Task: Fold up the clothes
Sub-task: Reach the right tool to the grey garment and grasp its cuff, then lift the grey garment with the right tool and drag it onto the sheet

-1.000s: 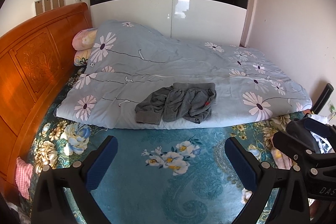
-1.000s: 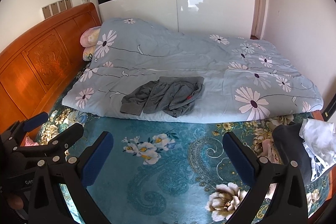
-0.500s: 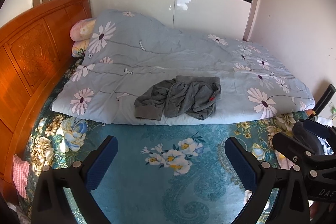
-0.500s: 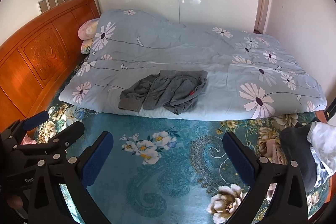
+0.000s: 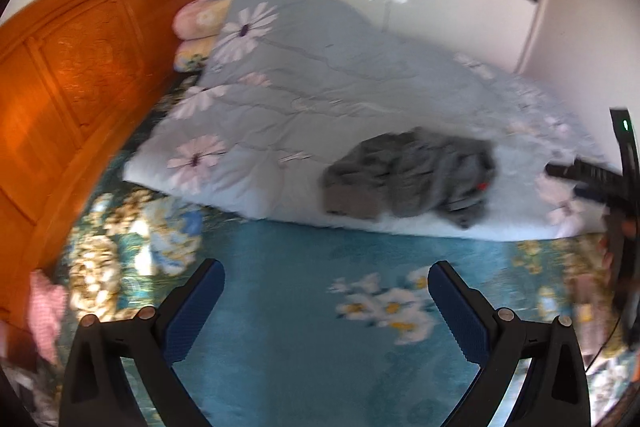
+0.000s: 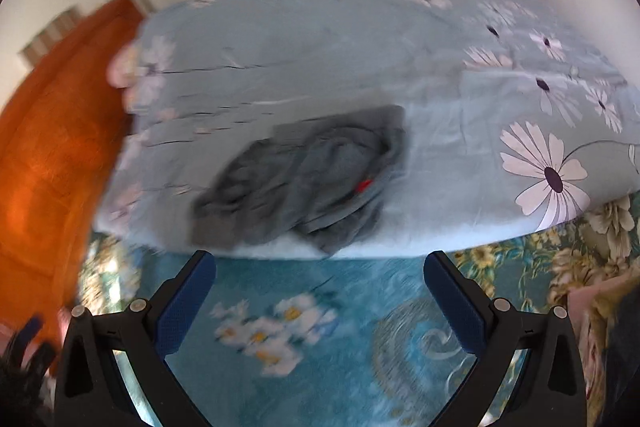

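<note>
Plenty of room up front: the teal flowered bedsheet (image 6: 312, 311) is bare right in front of both sets of wide-open fingers. Beyond it the folded quilt (image 6: 440, 155) makes a raised ledge, grey clothes (image 6: 304, 179) heaped near its edge. Wooden headboard (image 5: 68, 75) walls off the left, more clothes (image 6: 600, 311) crowd the right.
</note>
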`<state>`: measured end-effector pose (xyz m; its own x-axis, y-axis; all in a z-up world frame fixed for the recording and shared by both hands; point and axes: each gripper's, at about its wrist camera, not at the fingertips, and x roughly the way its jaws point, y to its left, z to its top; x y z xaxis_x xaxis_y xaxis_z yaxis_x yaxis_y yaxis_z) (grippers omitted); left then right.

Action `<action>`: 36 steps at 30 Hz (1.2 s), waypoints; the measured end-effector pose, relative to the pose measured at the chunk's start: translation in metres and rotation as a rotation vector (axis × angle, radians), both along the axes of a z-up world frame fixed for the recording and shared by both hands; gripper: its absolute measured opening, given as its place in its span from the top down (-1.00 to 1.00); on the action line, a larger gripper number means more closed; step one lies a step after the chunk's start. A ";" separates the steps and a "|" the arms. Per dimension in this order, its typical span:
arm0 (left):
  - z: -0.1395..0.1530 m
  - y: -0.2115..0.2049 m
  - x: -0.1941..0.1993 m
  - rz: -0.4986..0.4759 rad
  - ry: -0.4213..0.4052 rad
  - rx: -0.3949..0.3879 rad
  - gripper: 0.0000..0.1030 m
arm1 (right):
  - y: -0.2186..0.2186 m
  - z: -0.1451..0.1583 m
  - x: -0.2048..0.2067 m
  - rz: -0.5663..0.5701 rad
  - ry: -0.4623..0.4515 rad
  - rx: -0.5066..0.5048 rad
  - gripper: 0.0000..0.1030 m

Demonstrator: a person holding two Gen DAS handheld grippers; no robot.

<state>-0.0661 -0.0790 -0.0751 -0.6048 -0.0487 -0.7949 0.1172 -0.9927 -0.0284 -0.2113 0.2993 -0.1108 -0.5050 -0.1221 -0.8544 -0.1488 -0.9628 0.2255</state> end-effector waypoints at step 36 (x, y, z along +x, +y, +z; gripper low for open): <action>-0.022 -0.029 0.011 0.173 -0.158 0.142 -1.00 | 0.063 0.048 0.004 -0.125 0.228 -0.652 0.89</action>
<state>-0.0553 -0.1075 -0.0971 -0.4650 -0.0223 -0.8850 0.2992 -0.9448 -0.1334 -0.2078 0.3628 -0.0628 -0.7069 -0.5028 -0.4975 -0.1300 -0.5990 0.7901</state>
